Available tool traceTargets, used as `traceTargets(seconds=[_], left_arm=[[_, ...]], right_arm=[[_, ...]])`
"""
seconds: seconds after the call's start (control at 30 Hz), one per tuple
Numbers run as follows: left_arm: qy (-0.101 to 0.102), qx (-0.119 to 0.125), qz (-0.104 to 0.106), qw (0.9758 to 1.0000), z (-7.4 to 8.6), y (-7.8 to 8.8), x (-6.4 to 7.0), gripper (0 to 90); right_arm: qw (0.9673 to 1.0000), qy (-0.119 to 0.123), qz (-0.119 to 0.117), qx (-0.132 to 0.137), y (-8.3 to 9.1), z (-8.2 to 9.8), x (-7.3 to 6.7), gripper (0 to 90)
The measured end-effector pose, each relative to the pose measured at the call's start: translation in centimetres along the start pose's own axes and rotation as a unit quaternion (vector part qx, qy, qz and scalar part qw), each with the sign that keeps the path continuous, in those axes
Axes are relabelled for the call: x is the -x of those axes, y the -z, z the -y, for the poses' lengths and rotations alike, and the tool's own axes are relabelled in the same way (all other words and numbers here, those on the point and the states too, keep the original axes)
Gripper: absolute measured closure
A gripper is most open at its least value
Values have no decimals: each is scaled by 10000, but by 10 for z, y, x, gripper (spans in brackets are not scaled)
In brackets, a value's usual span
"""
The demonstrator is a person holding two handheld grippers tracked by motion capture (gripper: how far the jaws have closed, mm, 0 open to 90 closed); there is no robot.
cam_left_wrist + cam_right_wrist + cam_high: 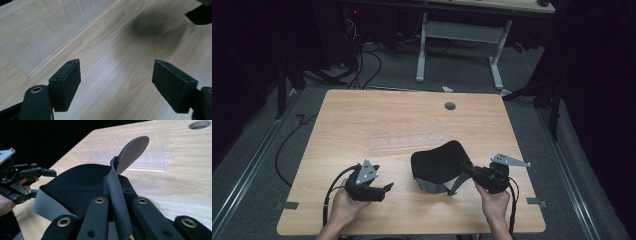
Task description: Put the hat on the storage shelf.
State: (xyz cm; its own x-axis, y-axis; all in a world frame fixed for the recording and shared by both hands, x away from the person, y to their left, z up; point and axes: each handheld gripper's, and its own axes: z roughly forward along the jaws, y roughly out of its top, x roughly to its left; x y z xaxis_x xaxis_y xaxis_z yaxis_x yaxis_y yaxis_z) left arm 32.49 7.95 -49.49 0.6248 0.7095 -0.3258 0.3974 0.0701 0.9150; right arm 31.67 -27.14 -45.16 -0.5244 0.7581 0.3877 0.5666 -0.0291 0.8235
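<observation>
Right hand-held gripper (pixel 117 205) pinched on the grey strap (pixel 117 195) of a black cap (pixel 439 162), strap rising between the closed jaws to a rounded grey tab. Cap resting on the wooden desk (pixel 362 115) near its front edge, right of centre, just in front of a clear plastic rack (pixel 407 140). Left hand-held gripper (pixel 384 189) held low over the desk, left of the cap and apart from it, jaws spread wide with bare wood between them.
</observation>
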Motion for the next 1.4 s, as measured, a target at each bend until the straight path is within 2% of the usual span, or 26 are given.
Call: traceTargets(seconds=[0.03,0.1,0.2,0.37,0.73,1.07,1.4], left_arm=[[0,0,0,10000,0,0,0,236],[-152,7,61,9999,-2,-1,7,241],[-258,10,151,9996,-3,-3,14,238],[-447,43,141,9989,-4,-9,22,219],[-522,137,333,9980,-12,-11,30,202],[-602,213,337,9974,-12,-10,32,226],[-709,208,301,9968,-11,-11,32,355]], right_arm=[[10000,16,-21,-2,-1,-1,-1,869],[10000,55,-62,-36,-3,-2,-4,869],[9999,60,-100,-122,-7,-4,-9,869],[9995,107,-176,-228,-15,-6,-15,868],[9986,113,-324,-391,-28,-10,-22,868],[9975,105,-445,-537,-36,-13,-28,868],[9964,134,-568,-609,-43,-16,-34,867]])
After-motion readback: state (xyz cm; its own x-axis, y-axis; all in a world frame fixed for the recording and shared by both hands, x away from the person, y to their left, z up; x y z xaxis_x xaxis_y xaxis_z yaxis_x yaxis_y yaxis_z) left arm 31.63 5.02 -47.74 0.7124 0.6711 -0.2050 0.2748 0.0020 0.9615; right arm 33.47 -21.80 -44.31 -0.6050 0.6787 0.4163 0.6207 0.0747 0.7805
